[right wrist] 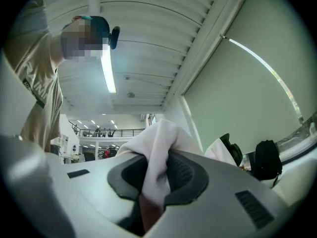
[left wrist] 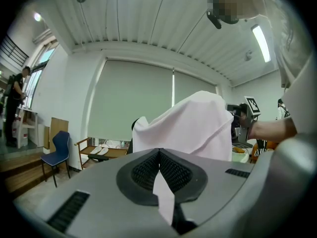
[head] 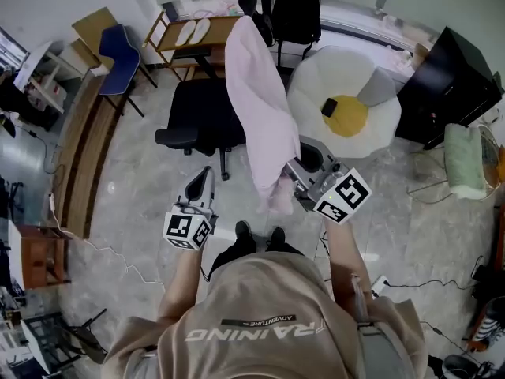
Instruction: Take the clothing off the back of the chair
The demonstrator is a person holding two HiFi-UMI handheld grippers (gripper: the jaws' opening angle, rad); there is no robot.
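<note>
**A:** What is gripped by the right gripper (right wrist: 157,170)?

**B:** A fold of the pink garment (head: 256,101) is clamped between its jaws, low near the hem. The upper part is draped over the back of the chair (head: 197,117).

**A:** And the left gripper (left wrist: 159,155)?

**B:** Its jaws are closed, pads met, with nothing caught. It is held apart from the cloth.

**A:** Which step is judged to be in hand?

**B:** The pull-off. Next, the cloth probably has to be lifted and drawn toward the person until the chair back is cleared.

**A:** How are the arms posed?

**B:** Both forearms are stretched forward. The right gripper is tipped slightly upward, and the left is about level and aimed at the chair.
</note>
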